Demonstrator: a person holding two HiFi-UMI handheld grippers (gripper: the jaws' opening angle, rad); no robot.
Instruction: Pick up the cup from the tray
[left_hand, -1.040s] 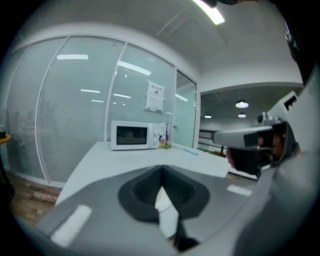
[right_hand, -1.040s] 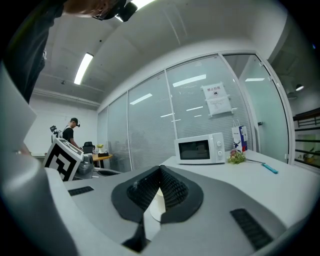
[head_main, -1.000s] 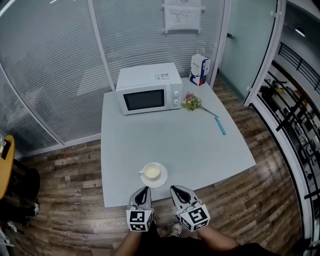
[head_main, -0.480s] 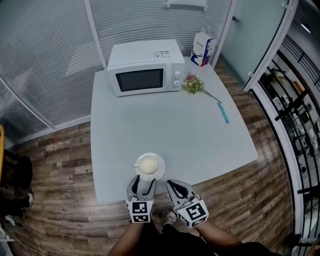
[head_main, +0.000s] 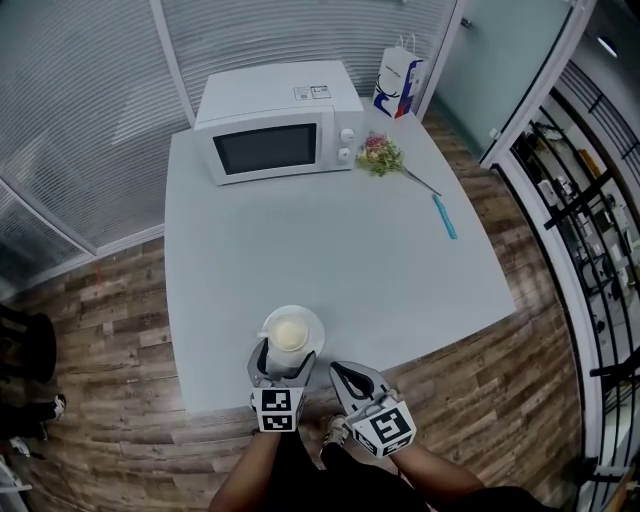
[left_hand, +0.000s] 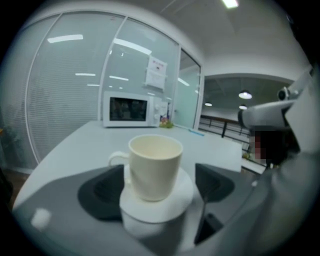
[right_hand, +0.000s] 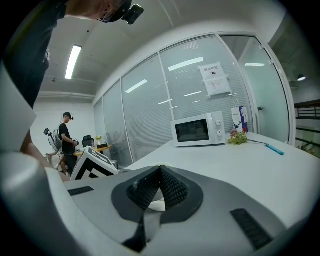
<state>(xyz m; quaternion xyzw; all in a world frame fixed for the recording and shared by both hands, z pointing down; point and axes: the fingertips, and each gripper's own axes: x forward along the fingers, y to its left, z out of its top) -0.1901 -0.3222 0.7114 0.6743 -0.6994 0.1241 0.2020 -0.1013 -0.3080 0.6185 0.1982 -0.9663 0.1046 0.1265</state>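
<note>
The cup (left_hand: 155, 166), pale and empty, stands upright on a white saucer (left_hand: 184, 196), which seems to be the task's tray, near the table's (head_main: 400, 262) near edge at lower centre of the head view; its handle (left_hand: 115, 159) points to frame left in the left gripper view. The left gripper (left_hand: 159, 187) is level with it, its jaws having just been opening and now spread wide; the cup shows in the gap between the dark pads (left_hand: 102, 192), with clear space either side, so nothing is gripped. The right gripper (right_hand: 160, 187) hangs just to the right at the table's edge, its jaws pressed together on nothing, apart from cup and saucer. Farther up the table, well away, are a microwave (head_main: 268, 135), flowers (head_main: 378, 155), a bag (head_main: 397, 85) and a blue pen (head_main: 444, 216). The step in hand looks like the approach, with the grasp not yet made; next, I judge, the left gripper should ease forward until the pads flank the cup's body, staying above the saucer's rim and off the handle, then close and lift straight up; a low or skewed grip could drag the saucer along.
</note>
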